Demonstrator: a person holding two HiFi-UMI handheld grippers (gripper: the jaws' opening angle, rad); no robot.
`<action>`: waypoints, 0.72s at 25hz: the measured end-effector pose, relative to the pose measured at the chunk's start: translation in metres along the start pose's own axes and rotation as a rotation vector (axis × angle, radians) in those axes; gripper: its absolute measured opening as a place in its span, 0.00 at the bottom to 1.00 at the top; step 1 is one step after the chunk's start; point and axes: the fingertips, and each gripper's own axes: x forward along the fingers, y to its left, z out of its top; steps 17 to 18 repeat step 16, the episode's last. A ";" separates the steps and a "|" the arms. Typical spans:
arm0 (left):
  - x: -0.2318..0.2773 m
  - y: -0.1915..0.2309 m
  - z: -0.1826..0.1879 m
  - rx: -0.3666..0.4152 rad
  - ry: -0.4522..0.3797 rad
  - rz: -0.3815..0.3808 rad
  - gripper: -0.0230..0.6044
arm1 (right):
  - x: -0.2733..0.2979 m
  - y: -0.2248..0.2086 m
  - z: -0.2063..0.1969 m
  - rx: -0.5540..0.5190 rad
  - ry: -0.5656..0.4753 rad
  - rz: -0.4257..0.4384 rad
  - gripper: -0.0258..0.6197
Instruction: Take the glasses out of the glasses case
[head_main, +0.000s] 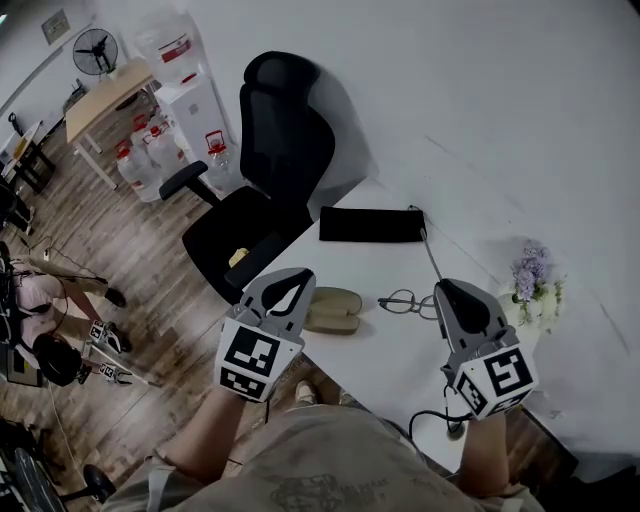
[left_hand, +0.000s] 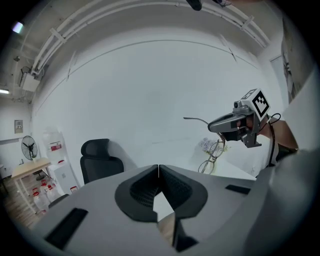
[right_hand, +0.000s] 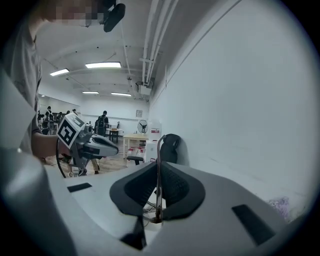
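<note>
The wire-framed glasses (head_main: 405, 302) hang just above the white table (head_main: 380, 360), to the right of the tan glasses case (head_main: 333, 310). My right gripper (head_main: 441, 289) is shut on one temple arm, which runs between its jaws (right_hand: 159, 170) and sticks out past them. In the left gripper view the glasses (left_hand: 214, 156) dangle under the right gripper (left_hand: 212, 126). My left gripper (head_main: 306, 276) sits at the case's left end with its jaws together (left_hand: 158, 168). I see nothing between them; a bit of the tan case (left_hand: 167, 231) shows below.
A flat black pouch (head_main: 370, 224) lies at the table's far edge. A small bunch of purple flowers (head_main: 531, 279) stands at the right. A black office chair (head_main: 270, 185) is beside the table's left corner. The white wall is close behind.
</note>
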 end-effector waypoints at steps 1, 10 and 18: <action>0.000 -0.001 -0.002 -0.002 0.006 -0.003 0.07 | 0.001 0.000 -0.002 0.004 0.006 0.001 0.11; -0.001 -0.004 0.002 -0.007 0.017 -0.004 0.07 | 0.001 0.001 0.002 0.010 0.012 0.023 0.11; 0.000 -0.005 0.003 -0.011 0.022 0.005 0.07 | 0.002 0.000 0.003 0.004 0.017 0.038 0.11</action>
